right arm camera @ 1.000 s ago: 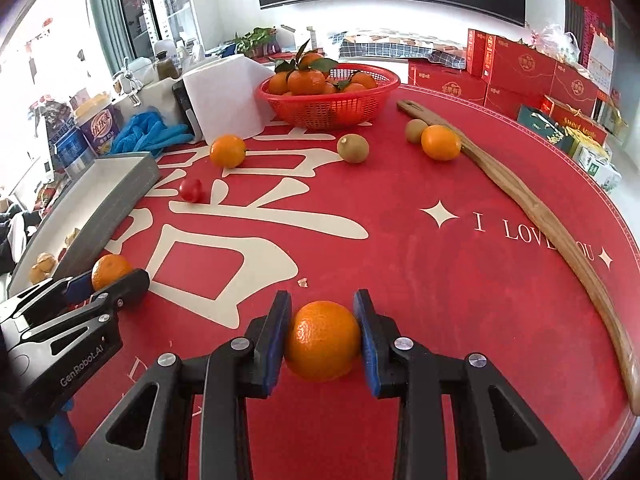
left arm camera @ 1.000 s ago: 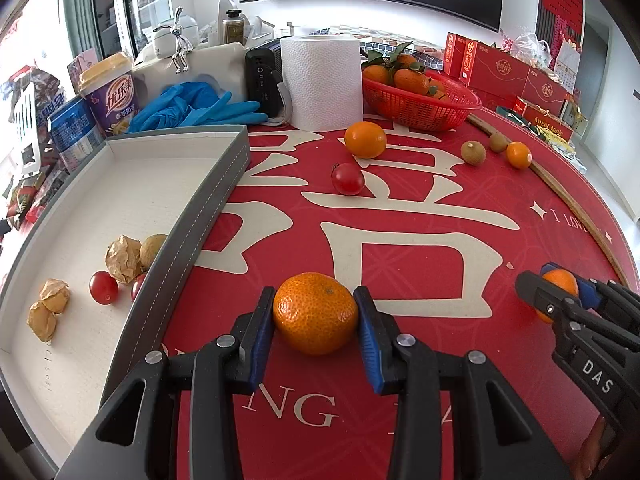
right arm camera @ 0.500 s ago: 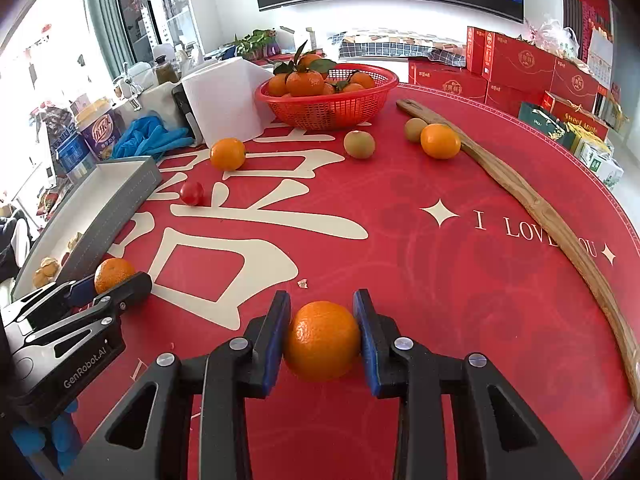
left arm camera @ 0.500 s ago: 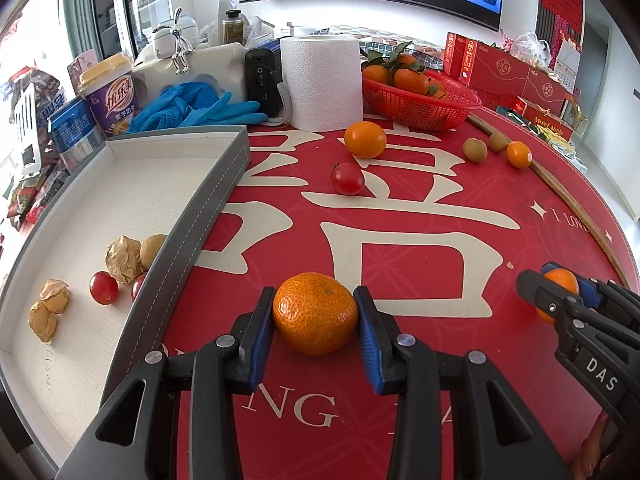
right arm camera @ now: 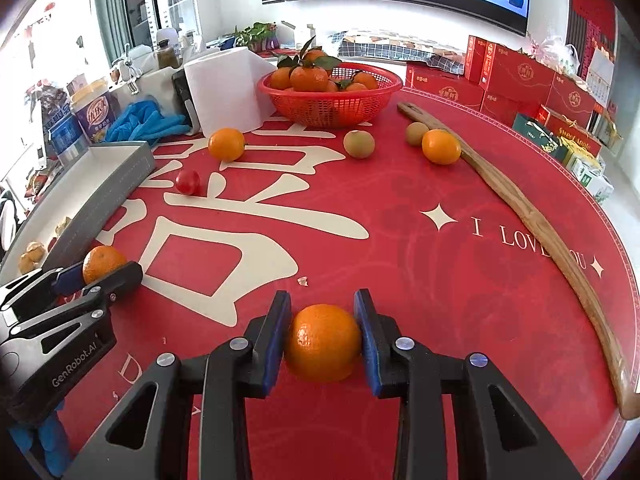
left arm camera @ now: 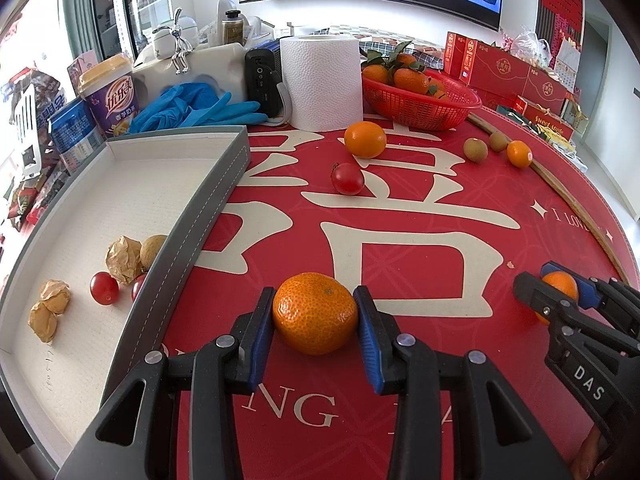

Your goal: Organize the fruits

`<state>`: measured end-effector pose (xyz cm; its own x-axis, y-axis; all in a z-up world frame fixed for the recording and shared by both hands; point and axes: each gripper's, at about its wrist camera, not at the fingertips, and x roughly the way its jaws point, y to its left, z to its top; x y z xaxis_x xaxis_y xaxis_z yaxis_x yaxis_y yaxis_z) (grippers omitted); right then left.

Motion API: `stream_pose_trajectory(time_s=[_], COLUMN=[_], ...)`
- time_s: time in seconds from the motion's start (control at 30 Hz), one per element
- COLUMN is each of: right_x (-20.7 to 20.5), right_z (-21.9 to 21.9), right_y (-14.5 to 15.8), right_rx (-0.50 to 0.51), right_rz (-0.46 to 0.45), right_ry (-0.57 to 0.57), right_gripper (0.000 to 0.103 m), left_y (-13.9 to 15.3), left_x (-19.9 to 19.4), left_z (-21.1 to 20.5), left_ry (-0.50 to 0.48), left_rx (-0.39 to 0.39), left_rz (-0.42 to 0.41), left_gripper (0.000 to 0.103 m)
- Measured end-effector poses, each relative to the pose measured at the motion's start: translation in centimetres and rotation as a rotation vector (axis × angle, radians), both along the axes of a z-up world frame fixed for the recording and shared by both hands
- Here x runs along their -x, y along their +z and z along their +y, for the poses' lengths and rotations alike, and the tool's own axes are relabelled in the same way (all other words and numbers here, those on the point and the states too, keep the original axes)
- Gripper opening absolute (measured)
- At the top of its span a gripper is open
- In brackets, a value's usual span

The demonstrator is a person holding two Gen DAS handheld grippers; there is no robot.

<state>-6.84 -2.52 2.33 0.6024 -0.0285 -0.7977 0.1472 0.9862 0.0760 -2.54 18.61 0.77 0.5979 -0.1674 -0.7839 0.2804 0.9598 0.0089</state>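
While both grippers sat low over the red tablecloth (right arm camera: 460,280), each already had a fruit: the left gripper (left arm camera: 316,320) had its blue pads pinching a dimpled mandarin (left arm camera: 315,313) from either side, and the right gripper (right arm camera: 322,334) pinched a smoother orange (right arm camera: 322,342) the same way. Whether either fruit was lifted off the cloth or resting on it could not be told. Judging by this, the step in hand was the carry after the grasp, with sorting still mostly ahead. Just left of the left gripper lay the grey-rimmed tray (left arm camera: 208,216), holding cherry tomatoes (left arm camera: 104,287), a few papery husked fruits (left arm camera: 124,259) and a pale round fruit beside them. Farther out on the cloth, a loose cherry tomato (left arm camera: 347,178) and another orange (left arm camera: 365,139) lay near the middle, with two kiwis (right arm camera: 359,143) and a small orange (right arm camera: 441,146) to the far right, beside a long wooden stick (right arm camera: 532,216). At the far edge stood a red basket (right arm camera: 332,98) heaped with leafy mandarins, with a paper towel roll (left arm camera: 322,82) to its left. The next move probably called for keeping both grips firm while carrying each citrus to its place, likely the far basket, then lowering it before spreading the jaws so that it would not roll.
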Motion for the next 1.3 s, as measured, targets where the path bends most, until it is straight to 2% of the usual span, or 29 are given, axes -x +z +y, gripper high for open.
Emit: stream_pose_trajectory(time_s=[0.47, 0.57, 0.6, 0.83, 0.87, 0.9, 0.93, 1.3], right_x=[-0.1, -0.2, -0.2, -0.2, -0.1, 0.0, 0.0, 0.2], right_z=[0.1, 0.5, 0.6, 0.6, 0.5, 0.3, 0.2, -1.2], right_y=[0.0, 0.0, 0.0, -0.1, 0.0, 0.1, 0.1, 0.6], right_rx=[0.010, 0.025, 0.035, 0.039, 0.038, 0.031, 0.021, -0.122], right_rz=[0.004, 0.014, 0.017, 0.019, 0.016, 0.010, 0.006, -0.001], right_ry=[0.004, 0.015, 0.012, 0.011, 0.005, 0.000, -0.001, 0.009], right_gripper=[0.035, 0.058, 0.058, 0.058, 0.053, 0.041, 0.035, 0.034], left_y=[0.0, 0.0, 0.0, 0.0, 0.0, 0.0, 0.0, 0.1], left_x=[0.0, 0.0, 0.0, 0.0, 0.0, 0.0, 0.0, 0.4], left_z=[0.0, 0.0, 0.0, 0.0, 0.0, 0.0, 0.0, 0.5], left_ry=[0.000, 0.000, -0.001, -0.001, -0.001, -0.001, -0.001, -0.011], left_rx=[-0.001, -0.001, -0.001, -0.001, -0.001, -0.001, 0.000, 0.036], left_rz=[0.000, 0.000, 0.000, 0.000, 0.000, 0.000, 0.000, 0.009], left_gripper=[0.042, 0.042, 0.042, 0.042, 0.042, 0.042, 0.042, 0.041])
